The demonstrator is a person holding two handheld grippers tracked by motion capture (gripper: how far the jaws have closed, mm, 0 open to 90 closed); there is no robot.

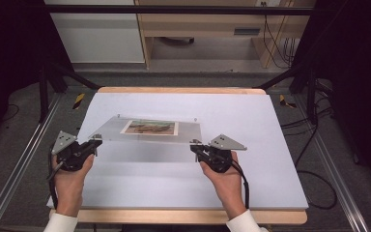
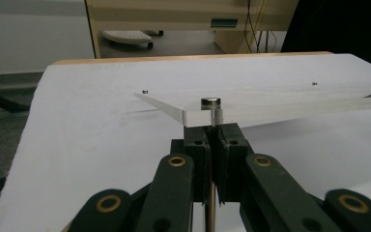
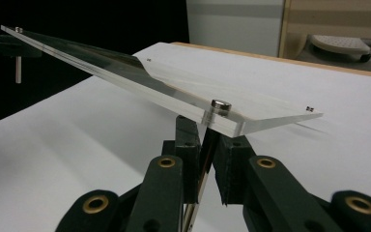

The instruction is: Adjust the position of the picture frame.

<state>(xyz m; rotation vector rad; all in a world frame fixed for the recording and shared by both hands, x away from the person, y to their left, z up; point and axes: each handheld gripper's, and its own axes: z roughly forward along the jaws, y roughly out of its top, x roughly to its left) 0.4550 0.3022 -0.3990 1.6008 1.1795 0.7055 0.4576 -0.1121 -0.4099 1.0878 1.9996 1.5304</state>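
A clear acrylic panel [image 1: 188, 131] with a printed picture [image 1: 149, 127] sandwiched in its middle hangs level above the white table sheet [image 1: 174, 179]. My left gripper [image 1: 95, 142] is shut on the metal pin [image 2: 210, 102] at the panel's near left corner. My right gripper [image 1: 194, 146] is shut on the matching pin [image 3: 221, 104] at the near right corner. In the left gripper view the black jaws [image 2: 213, 135] meet just under the panel [image 2: 280, 104]. In the right gripper view the jaws [image 3: 207, 140] grip below the tilted-looking panel [image 3: 140, 79]; the other gripper [image 3: 0, 46] holds its far end.
The sheet covers a wooden tabletop [image 1: 183, 90]. Aluminium rails [image 1: 24, 154] run along both sides, with black stands [image 1: 43, 87] and cables [image 1: 314, 140] beyond. A wooden desk [image 1: 203, 29] stands behind the table.
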